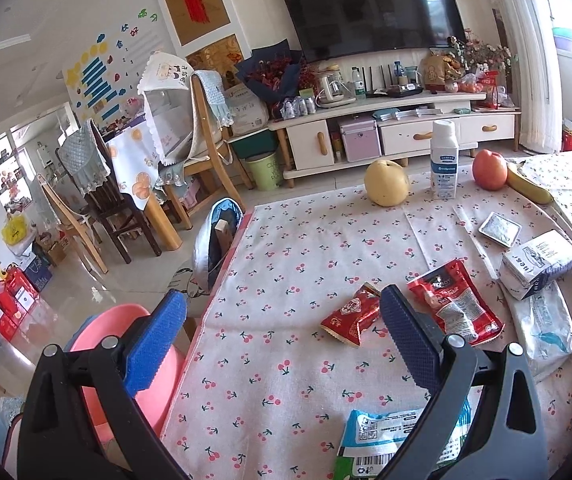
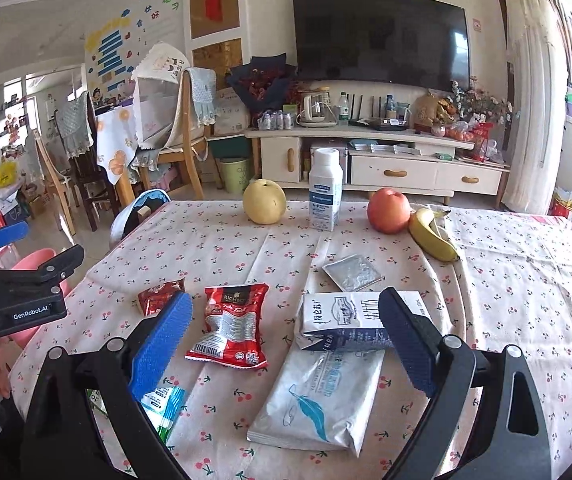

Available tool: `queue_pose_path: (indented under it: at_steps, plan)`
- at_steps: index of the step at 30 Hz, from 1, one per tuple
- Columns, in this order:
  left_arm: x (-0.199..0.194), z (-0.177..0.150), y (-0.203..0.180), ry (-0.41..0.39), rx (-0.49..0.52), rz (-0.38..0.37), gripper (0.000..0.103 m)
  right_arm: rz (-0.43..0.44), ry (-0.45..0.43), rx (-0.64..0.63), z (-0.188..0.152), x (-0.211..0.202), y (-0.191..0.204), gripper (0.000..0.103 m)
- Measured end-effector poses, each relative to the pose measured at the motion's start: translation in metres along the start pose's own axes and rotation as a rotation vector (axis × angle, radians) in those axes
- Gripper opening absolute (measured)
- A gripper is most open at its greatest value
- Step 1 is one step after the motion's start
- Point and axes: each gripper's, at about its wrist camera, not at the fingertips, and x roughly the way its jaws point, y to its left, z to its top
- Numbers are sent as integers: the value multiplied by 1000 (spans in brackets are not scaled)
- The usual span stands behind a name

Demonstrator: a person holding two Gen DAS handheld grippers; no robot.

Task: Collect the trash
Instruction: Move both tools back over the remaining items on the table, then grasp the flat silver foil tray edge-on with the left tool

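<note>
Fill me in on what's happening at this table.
A person is clearing trash off a cherry-print tablecloth with a hand-held gripper in each hand. The left hand-held gripper and the right hand-held gripper are both open and empty, hovering over the litter. A red snack wrapper, a flattened milk carton and a white wipes pack lie untouched. A pink bin sits beside the table.
</note>
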Motion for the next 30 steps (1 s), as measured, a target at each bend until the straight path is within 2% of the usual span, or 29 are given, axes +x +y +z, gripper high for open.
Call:
queue_pose_path:
  at_steps: [7, 12, 17, 24, 27, 30]
  plan:
    - [-3, 15, -13, 10, -17, -77, 98, -6, 13, 114, -4, -2, -35, 93]
    - [9, 33, -28, 56, -90, -278, 98, -25, 92, 246, -11, 9, -69, 93]
    - [48, 52, -70, 172, -101, -490, 98, -27, 170, 347, -18, 19, -94, 93]
    - [105, 73, -145, 297, -65, -606, 98, 35, 246, 381, -26, 30, -100, 93]
    - [121, 76, -182, 318, 9, -630, 98, 46, 255, 384, -25, 31, -103, 93]
    - [130, 77, -224, 291, 184, -628, 98, 60, 271, 396, -27, 34, -106, 93]
